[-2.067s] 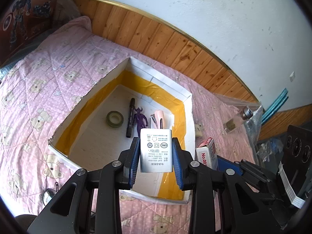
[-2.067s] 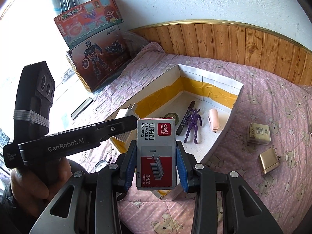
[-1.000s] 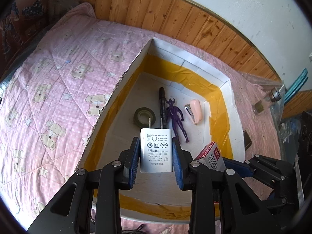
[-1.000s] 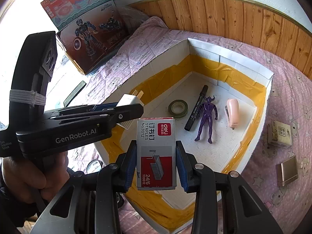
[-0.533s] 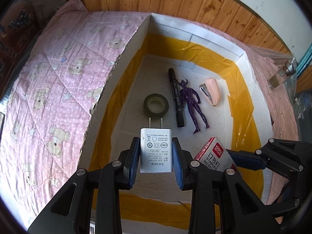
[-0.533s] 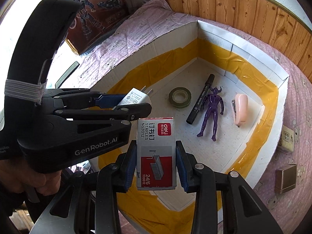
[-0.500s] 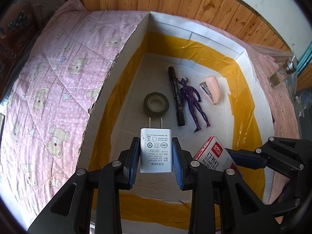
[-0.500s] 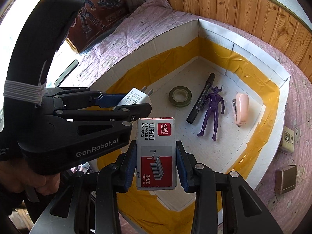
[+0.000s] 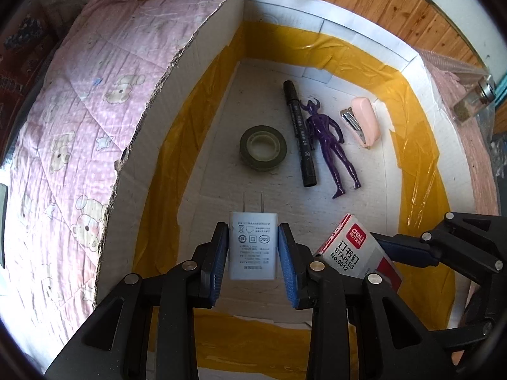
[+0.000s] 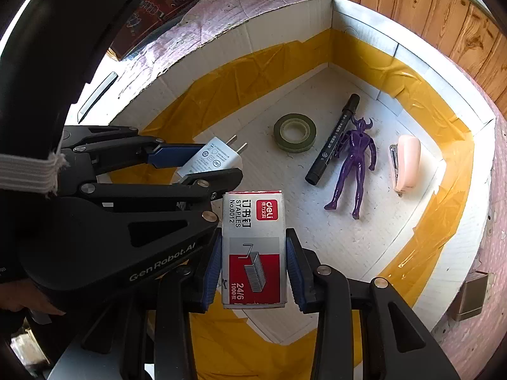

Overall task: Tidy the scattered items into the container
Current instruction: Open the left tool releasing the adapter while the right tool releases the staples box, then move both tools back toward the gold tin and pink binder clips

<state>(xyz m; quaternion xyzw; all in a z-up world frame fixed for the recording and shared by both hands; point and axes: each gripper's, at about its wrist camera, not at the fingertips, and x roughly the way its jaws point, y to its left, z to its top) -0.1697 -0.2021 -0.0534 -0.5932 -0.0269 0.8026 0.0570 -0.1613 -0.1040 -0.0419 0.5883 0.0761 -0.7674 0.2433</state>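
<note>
My left gripper (image 9: 253, 247) is shut on a white plug adapter (image 9: 253, 247), prongs pointing away, held above the floor of the white cardboard box (image 9: 196, 47) lined with yellow tape. My right gripper (image 10: 253, 262) is shut on a red and grey staples box (image 10: 253, 247), also over the box's inside, just right of the left gripper (image 10: 202, 164). The staples box (image 9: 355, 250) shows at the lower right of the left wrist view. On the box floor lie a tape roll (image 9: 263, 147), a black marker (image 9: 299, 133), a purple figure (image 9: 329, 142) and a pink stapler (image 9: 362, 122).
The box stands on a pink bear-print quilt (image 9: 79, 110) against wood panelling (image 9: 348, 0). A small glass bottle (image 9: 472, 104) lies outside the box's right wall. A gold-coloured case (image 10: 469, 294) rests on the quilt to the right. A hand (image 10: 28, 297) holds the left gripper's handle.
Both grippers have sunk and tipped further down over the box, each keeping its item. The box floor and the things on it look larger and nearer.
</note>
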